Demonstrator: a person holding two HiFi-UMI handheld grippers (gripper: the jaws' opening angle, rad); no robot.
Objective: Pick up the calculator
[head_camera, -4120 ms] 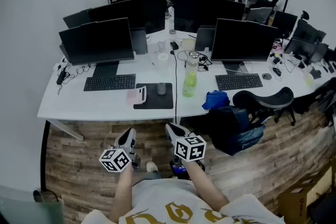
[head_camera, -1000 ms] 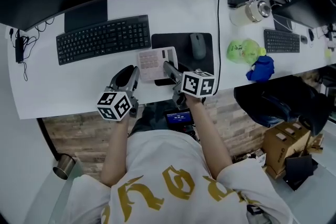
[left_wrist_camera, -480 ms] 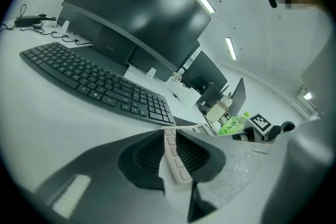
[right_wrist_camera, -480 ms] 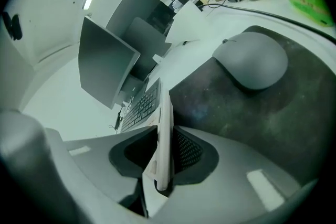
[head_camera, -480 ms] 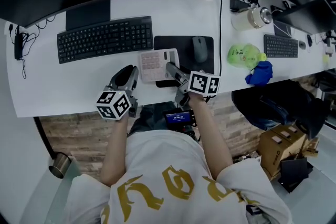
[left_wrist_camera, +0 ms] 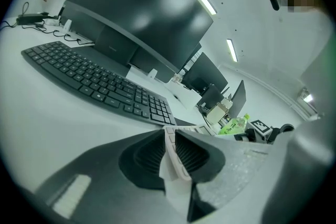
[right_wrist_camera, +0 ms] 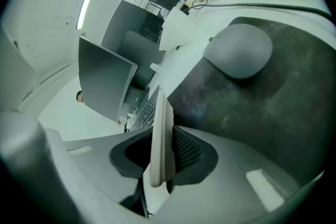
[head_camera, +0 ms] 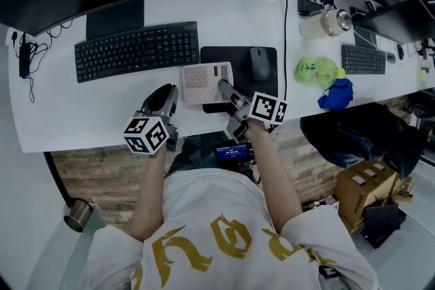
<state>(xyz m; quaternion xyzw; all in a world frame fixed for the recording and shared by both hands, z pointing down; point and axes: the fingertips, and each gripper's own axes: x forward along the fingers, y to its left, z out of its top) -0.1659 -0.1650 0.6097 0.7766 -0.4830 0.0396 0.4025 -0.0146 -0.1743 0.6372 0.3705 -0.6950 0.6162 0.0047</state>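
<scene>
Since a second ago the right gripper (head_camera: 226,92) has slid a little to the right, and the calculator (head_camera: 202,80) has gone with it. Its jaws are closed on the calculator's near edge. The left gripper (head_camera: 172,89) has not moved; its jaws seem nearly shut on the left edge. The calculator lies low over the desk (head_camera: 102,115), beside the mat (head_camera: 234,55). I judge it gripped but not lifted.

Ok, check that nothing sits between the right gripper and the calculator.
Nothing visible stands between them. The right gripper has its fingers closed on the calculator, which shows edge-on between them. The mouse lies farther off on the mat, apart from both.
</scene>
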